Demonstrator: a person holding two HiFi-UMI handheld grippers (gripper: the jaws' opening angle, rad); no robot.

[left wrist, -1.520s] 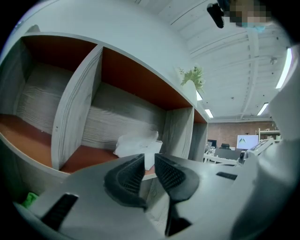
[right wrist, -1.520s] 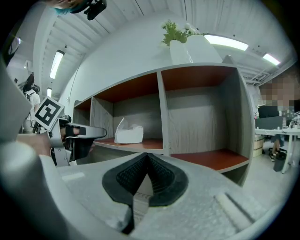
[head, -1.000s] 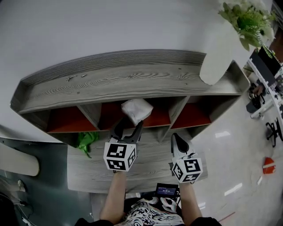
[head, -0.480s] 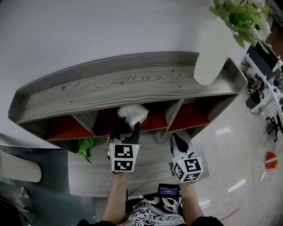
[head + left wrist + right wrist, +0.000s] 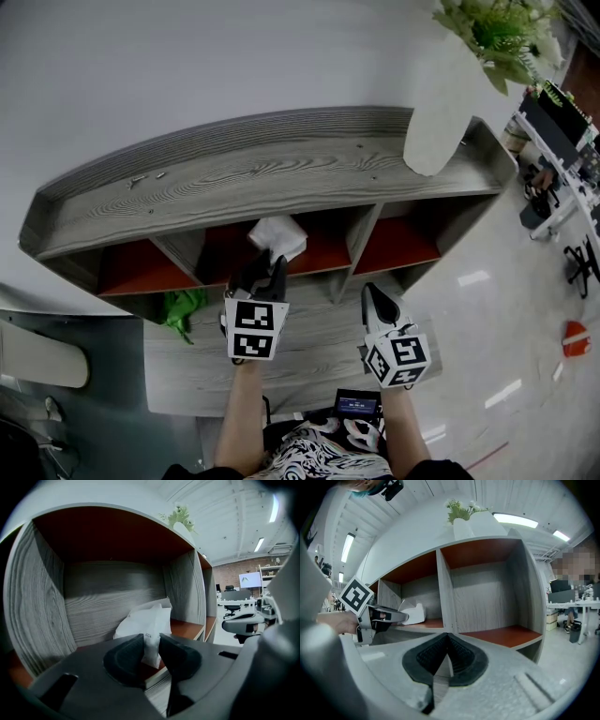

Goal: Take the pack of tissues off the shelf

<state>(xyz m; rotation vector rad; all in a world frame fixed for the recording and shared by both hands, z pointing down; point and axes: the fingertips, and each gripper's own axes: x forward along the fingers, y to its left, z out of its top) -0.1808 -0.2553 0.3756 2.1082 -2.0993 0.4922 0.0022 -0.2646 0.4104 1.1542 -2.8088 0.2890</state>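
The white pack of tissues point(image 5: 277, 236) lies in the middle red-floored compartment of the grey wooden shelf point(image 5: 281, 178). My left gripper point(image 5: 265, 265) reaches into that compartment, and its jaws are closing with the pack's front edge point(image 5: 145, 623) pinched between the pads. In the left gripper view the pack fills the gap at the left gripper point(image 5: 151, 641). My right gripper point(image 5: 375, 295) hangs in front of the shelf, shut and empty. The right gripper view shows the right gripper point(image 5: 447, 641) facing the right compartment, with the left gripper point(image 5: 389, 617) at the pack point(image 5: 412, 615).
A white vase point(image 5: 436, 103) with green plants stands on the shelf top at the right. Something green point(image 5: 183, 305) sits in the lower left compartment. A lower grey board point(image 5: 309, 347) juts out under my grippers. Desks and chairs stand off to the right.
My left gripper has moved forward into the middle compartment and its jaws have narrowed onto the pack's front edge. The right gripper has stayed in place.
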